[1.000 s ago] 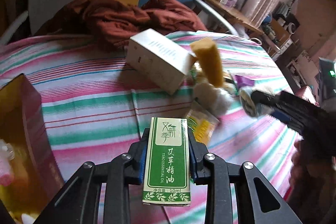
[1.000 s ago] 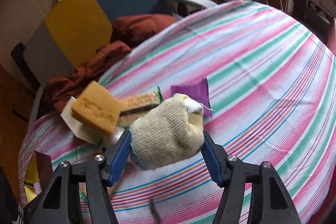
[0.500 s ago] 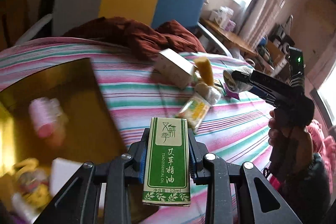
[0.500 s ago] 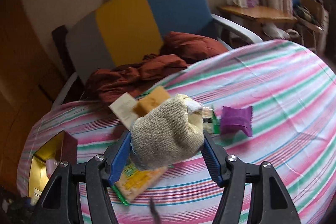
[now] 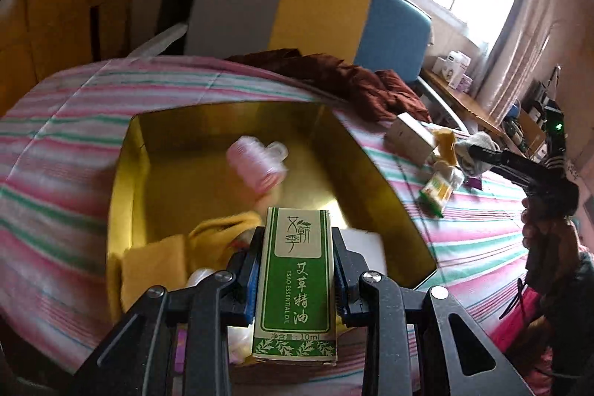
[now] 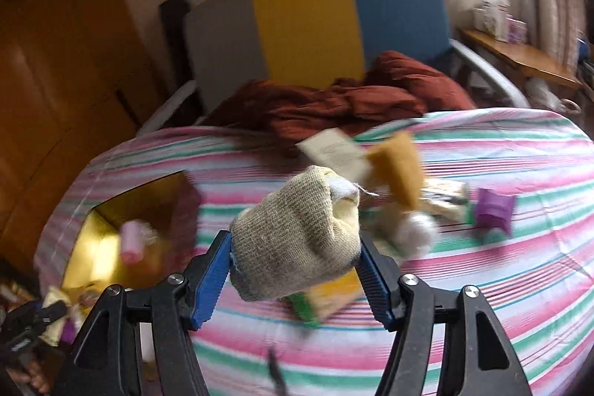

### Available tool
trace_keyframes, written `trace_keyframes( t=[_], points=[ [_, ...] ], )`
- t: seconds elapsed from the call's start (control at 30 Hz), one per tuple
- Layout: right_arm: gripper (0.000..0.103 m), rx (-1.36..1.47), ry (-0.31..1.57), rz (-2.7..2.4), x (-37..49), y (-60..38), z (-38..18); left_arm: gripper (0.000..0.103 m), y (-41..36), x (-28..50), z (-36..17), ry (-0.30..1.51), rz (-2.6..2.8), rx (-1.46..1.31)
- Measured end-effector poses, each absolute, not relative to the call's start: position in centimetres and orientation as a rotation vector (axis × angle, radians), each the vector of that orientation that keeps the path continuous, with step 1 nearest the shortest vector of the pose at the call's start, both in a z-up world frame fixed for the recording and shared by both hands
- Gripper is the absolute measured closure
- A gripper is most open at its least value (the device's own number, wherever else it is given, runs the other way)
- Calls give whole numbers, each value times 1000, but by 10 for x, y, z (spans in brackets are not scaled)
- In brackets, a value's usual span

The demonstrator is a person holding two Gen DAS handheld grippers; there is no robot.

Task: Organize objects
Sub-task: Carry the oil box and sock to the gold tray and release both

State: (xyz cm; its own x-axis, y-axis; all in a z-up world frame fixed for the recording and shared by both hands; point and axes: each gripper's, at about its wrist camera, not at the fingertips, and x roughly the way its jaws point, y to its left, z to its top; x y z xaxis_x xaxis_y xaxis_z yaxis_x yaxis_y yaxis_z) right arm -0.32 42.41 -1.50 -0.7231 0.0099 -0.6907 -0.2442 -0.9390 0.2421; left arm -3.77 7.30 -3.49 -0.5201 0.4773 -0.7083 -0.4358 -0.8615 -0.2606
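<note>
In the left wrist view, the left gripper [image 5: 297, 270] has its fingers clamped on a green and white essential-oil carton [image 5: 296, 284], which stands upright between the blue pads. The carton hangs above the near end of an open gold-lined box [image 5: 375, 166] that sits on the striped cloth [image 5: 59, 173]. Inside the box lie a pink hair roller [image 5: 256, 162], some yellow fabric [image 5: 156, 266] and a white item partly hidden behind the fingers. Further right on the cloth are a pale carton [image 5: 410, 138], a tan sponge [image 5: 445, 145] and a yellow-green packet [image 5: 436, 190], close together. The right gripper [image 5: 477, 156] reaches in from the right edge, held by a hand [image 5: 538, 229], with a greyish bundle at its tip. A rust-red garment [image 5: 345, 77] lies against the grey, yellow and blue chair back [image 5: 319, 10].

In the right wrist view, the right gripper [image 6: 295, 270] has its fingers closed on a rolled beige sock [image 6: 297, 240], pressed from both sides. It is raised above the striped cloth [image 6: 501, 270], right of the gold-lined box [image 6: 96, 240]. Beyond it, blurred, lie the pale carton [image 6: 334, 153], the tan sponge [image 6: 399, 169], a purple packet [image 6: 493, 210] and the yellow-green packet [image 6: 330, 297] just under the sock.
</note>
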Motion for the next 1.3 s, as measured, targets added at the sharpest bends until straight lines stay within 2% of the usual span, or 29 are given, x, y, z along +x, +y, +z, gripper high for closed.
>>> trace_keyframes(
  t=[0.27, 0.63, 0.8, 0.9, 1.13, 1.3],
  points=[
    [37, -1203, 401, 2892, -33, 336, -9, 72, 68, -25, -50, -50, 2336, -1111],
    [37, -1340, 333, 2896, -66, 287, -28, 71, 69, -27, -67, -77, 2273, -1147],
    [37, -1402, 297, 2890, -75, 279, -36, 64, 65, -27, -67, -112, 2262, -1154],
    [36, -1441, 272, 2878, -85, 274, -42, 53, 61, -27, -64, -150, 2251, -1151],
    [30, -1421, 295, 2850, -99, 275, -45, 43, 54, -21, -53, -159, 2283, -1109],
    [30, -1401, 296, 2821, -83, 280, -45, 35, 45, -23, -45, -190, 2325, -1085]
  ],
)
